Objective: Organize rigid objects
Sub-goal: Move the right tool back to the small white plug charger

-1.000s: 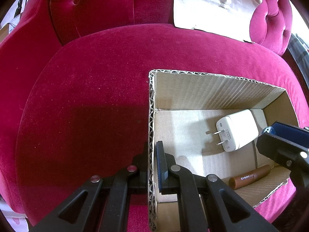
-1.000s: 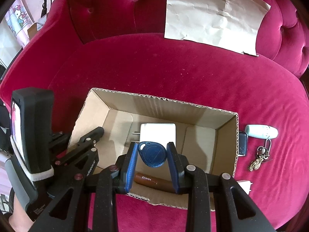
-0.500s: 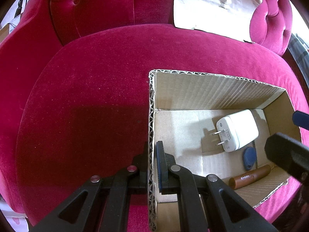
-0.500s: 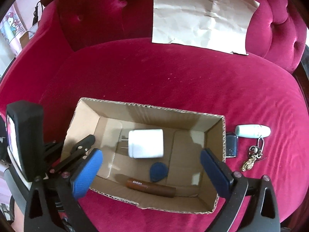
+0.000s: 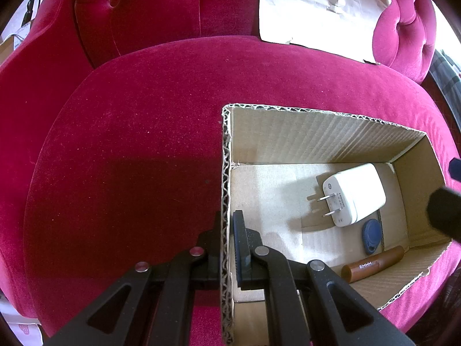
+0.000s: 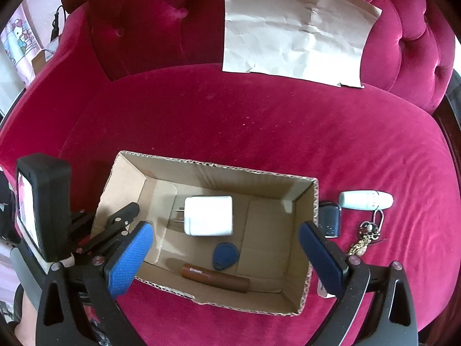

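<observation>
A cardboard box [image 6: 219,170] sits on the red velvet seat. Inside lie a white plug charger [image 6: 208,215], a blue key fob [image 6: 225,255] and a brown tube [image 6: 214,277]. My right gripper [image 6: 223,230] hangs over the box, wide open with nothing between its blue pads. My left gripper [image 5: 226,222] is shut on the box's [image 5: 317,135] left wall, one finger inside and one outside. The left wrist view shows the charger [image 5: 353,194], fob [image 5: 370,236] and tube [image 5: 373,263] too.
Right of the box on the seat lie a dark car remote [image 6: 330,220], a pale cylinder [image 6: 366,200] and a keyring [image 6: 367,235]. A crumpled paper sheet [image 6: 296,26] leans on the tufted backrest. The seat left of the box is bare velvet.
My right gripper went from shut on the blue fob to wide open. The fob dropped into the box and lies between charger and tube. The left gripper kept still.
</observation>
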A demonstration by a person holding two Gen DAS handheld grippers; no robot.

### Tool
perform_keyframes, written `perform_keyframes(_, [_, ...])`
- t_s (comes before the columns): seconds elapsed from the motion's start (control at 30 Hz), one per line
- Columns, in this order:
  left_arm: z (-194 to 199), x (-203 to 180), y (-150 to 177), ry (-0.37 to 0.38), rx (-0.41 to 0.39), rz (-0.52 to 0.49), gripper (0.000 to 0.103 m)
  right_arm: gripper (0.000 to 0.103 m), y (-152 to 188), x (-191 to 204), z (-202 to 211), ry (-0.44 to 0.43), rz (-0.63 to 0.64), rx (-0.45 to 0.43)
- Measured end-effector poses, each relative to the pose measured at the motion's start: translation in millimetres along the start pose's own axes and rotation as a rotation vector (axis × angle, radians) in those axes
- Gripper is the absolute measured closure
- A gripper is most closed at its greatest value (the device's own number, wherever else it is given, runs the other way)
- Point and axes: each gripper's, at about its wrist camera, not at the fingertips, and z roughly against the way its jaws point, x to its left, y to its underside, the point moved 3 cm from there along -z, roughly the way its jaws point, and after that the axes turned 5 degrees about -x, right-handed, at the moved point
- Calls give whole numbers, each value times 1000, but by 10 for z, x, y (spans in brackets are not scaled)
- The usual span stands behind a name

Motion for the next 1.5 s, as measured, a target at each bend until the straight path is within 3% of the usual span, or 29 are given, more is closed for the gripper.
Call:
perform_keyframes(0.63, [9, -28, 0, -1, 1, -2, 97, 0, -12, -627, 407, 80, -17, -48])
perform_keyframes(1.5, [51, 2, 19, -2, -1, -3, 97, 0, 618, -1276, 398, 158, -108, -35])
